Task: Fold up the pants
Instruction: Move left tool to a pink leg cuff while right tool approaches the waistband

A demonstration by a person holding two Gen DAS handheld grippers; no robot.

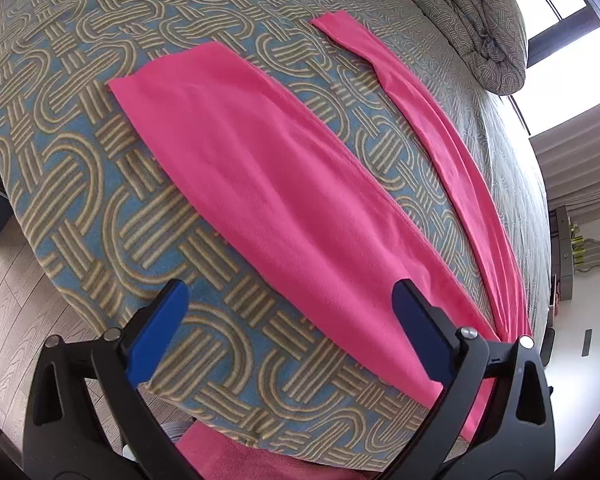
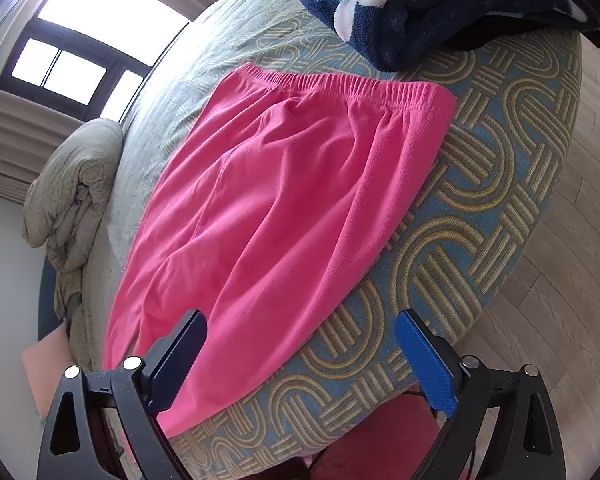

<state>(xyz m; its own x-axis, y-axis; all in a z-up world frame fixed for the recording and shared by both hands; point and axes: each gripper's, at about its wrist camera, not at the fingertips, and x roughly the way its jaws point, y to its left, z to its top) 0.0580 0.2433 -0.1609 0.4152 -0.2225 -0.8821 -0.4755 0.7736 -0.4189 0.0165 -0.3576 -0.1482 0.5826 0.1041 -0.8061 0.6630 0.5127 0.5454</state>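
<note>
Bright pink pants lie flat on a bed. In the left wrist view the two legs run apart: a wide leg (image 1: 260,168) through the middle and a narrower, creased leg (image 1: 440,132) to its right. My left gripper (image 1: 292,292) hovers open over the near end of the wide leg, with nothing between its blue pads. The right wrist view shows the hip part (image 2: 268,208) with its elastic waistband (image 2: 340,84) at the far end. My right gripper (image 2: 302,320) stands open above the pants' near edge; one finger (image 2: 180,352) is over the pink cloth and the other over the blanket.
The bed carries a blue and tan patterned blanket (image 1: 80,160). A rumpled grey-green duvet (image 1: 460,12) lies at its far side by a window (image 1: 556,0). A dark blue fleece (image 2: 420,8) sits beyond the waistband. Wooden floor (image 2: 560,240) borders the bed.
</note>
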